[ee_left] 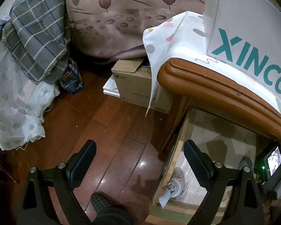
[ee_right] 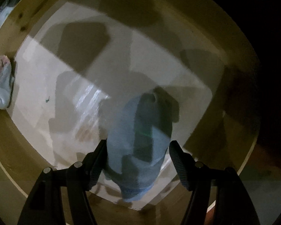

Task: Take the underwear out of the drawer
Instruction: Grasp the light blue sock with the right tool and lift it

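The drawer is open. Blue underwear lies near its front edge, between the spread jaws of the right hand-held gripper, not yet pinched. The left hand-held gripper hangs open, empty. Grasping and lifting remain.

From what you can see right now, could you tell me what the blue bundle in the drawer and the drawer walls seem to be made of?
Blue bundle: soft fabric, probably knit cotton; matte, rolled, edges fuzzy, though the picture is blurred.
Drawer walls: pale unfinished-looking wood; dark knots show.
Drawer bottom: smooth light board or liner, slightly glossy; it catches a reflection.
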A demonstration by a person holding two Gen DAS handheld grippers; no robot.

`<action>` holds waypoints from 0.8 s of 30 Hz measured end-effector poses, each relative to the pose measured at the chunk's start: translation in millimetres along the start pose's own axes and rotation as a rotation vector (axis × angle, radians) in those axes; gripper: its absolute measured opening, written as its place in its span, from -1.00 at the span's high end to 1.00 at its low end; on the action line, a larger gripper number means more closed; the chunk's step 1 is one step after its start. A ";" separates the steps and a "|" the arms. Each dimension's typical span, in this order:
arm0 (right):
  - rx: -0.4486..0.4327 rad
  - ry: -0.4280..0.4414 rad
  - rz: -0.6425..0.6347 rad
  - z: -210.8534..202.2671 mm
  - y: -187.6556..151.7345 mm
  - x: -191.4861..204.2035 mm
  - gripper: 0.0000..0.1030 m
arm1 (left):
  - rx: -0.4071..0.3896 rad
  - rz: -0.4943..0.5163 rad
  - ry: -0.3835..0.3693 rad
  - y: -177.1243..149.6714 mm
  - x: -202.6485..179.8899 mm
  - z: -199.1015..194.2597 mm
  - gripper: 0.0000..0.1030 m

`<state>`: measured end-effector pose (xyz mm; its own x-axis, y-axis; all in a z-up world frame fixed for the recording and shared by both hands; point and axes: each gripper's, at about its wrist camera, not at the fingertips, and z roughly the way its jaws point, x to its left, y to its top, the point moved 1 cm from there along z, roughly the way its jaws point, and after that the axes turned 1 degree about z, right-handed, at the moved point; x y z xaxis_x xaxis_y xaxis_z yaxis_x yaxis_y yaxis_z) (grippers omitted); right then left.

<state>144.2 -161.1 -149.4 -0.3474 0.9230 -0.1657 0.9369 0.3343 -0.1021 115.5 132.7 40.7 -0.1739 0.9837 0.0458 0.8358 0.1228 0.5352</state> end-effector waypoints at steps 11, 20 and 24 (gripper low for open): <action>-0.005 0.011 -0.030 -17.4 -13.8 18.9 0.11 | 0.008 0.010 -0.017 1.3 4.8 5.7 -0.81; -0.124 -0.057 -0.030 -51.3 -27.5 32.2 0.24 | 0.029 0.060 -0.049 -3.0 -8.0 12.4 -0.80; -0.142 0.009 0.035 -62.3 -46.9 29.7 0.25 | 0.059 0.084 -0.080 -4.8 -12.3 17.6 -0.80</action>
<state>92.3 -137.6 -88.5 -0.3144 0.9361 -0.1579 0.9448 0.3248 0.0440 122.8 122.3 22.7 -0.0621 0.9979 0.0197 0.8754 0.0450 0.4814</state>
